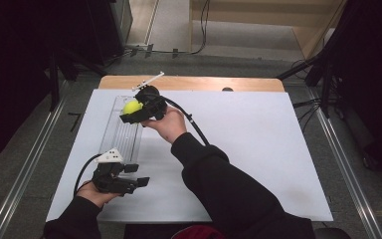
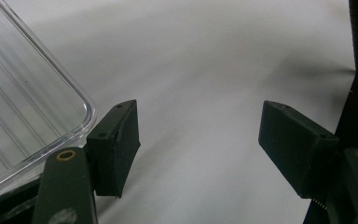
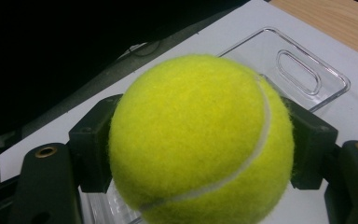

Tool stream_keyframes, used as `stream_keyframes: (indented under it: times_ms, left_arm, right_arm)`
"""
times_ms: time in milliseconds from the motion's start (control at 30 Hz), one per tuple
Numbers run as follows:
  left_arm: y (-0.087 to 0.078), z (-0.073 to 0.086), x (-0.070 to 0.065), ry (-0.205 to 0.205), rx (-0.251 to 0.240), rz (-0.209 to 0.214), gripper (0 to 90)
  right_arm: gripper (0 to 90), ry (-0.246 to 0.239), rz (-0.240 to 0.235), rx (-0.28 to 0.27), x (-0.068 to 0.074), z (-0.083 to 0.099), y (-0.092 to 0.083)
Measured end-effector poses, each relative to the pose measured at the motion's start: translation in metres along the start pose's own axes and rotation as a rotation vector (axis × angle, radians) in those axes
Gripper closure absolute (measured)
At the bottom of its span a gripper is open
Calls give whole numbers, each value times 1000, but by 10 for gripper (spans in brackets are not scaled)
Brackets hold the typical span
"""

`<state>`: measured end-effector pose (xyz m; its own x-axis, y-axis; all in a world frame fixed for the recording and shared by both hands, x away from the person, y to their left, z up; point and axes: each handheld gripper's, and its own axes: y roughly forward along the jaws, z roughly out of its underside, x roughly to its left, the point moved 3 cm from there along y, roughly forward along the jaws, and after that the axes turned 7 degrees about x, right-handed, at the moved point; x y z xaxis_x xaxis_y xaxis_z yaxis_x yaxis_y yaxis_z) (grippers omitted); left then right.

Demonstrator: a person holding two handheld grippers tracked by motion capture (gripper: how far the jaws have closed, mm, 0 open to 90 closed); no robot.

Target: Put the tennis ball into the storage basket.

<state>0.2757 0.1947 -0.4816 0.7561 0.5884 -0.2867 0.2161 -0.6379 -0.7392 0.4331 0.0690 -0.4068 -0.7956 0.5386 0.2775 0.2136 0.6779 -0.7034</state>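
Between the right gripper's [image 1: 133, 112] fingers [image 3: 91, 149], a yellow tennis ball [image 3: 200, 140] is sitting clamped on both sides, held up above the far end of a clear plastic tray [image 1: 122, 130]. That tray is lying lengthwise on the white sheet [image 1: 258, 144] covering the desk [image 1: 194, 82], toward its left side. Nearer the person, the left gripper [image 1: 137, 175] is hovering low just beside the tray's near corner, its fingers [image 2: 116, 149] standing wide apart and gripping nothing.
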Motion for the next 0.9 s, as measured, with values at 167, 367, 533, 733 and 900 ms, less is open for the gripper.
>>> stream_keyframes:
  times_ms: [167, 367, 533, 733, 900]
  left_arm:
    - [0, 0, 0, 0, -1, 2, 296]
    - [0, 0, 0, -2, -1, 3, 296]
    - [0, 0, 0, 1, 0, 5, 296]
    - [-1, 0, 0, -2, -1, 6, 296]
    - [-1, 0, 0, 1, 0, 6, 296]
  right_arm:
    - [235, 5, -8, 0, 0, -3, 6]
    - [235, -1, -3, -8, 1, -6, 11]
    - [235, 6, -1, -2, -2, -9, 17]
    - [235, -5, 2, 4, 2, -12, 24]
    - [234, -10, 0, 9, 5, -14, 30]
